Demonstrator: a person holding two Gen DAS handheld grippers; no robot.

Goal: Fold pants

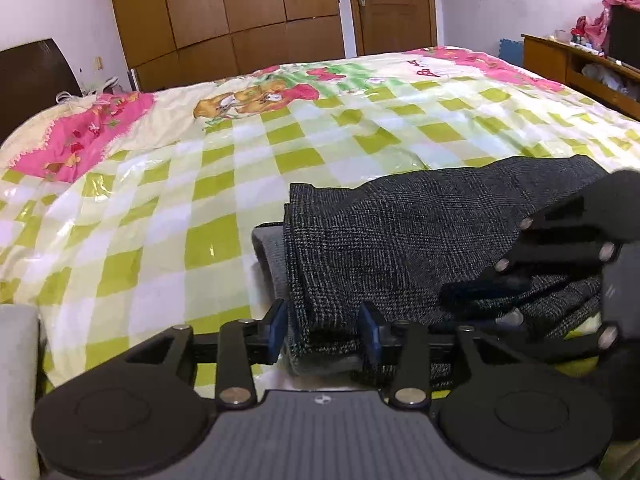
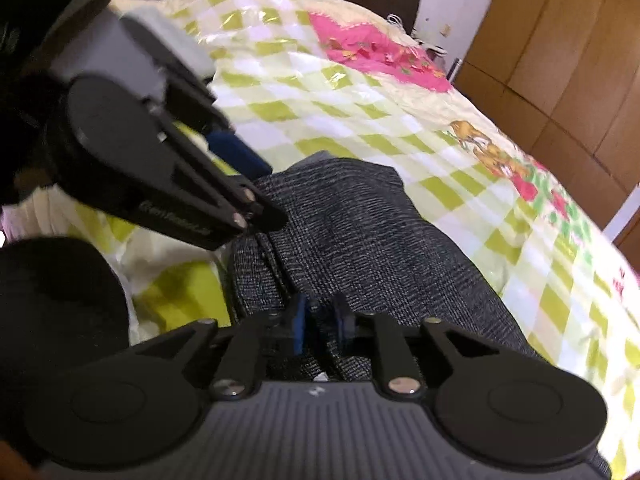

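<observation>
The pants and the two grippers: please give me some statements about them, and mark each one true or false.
1. The pants are dark grey with a fine woven check. True.
2. The left gripper has pants fabric between its blue pads. True.
3. The pants lie on a bare wooden floor. False: they lie on a bed cover with green and white checks.
4. The right gripper hangs far from the pants. False: pants fabric sits between its fingers.
5. The wardrobe behind the bed is white. False: it is brown wood.
</observation>
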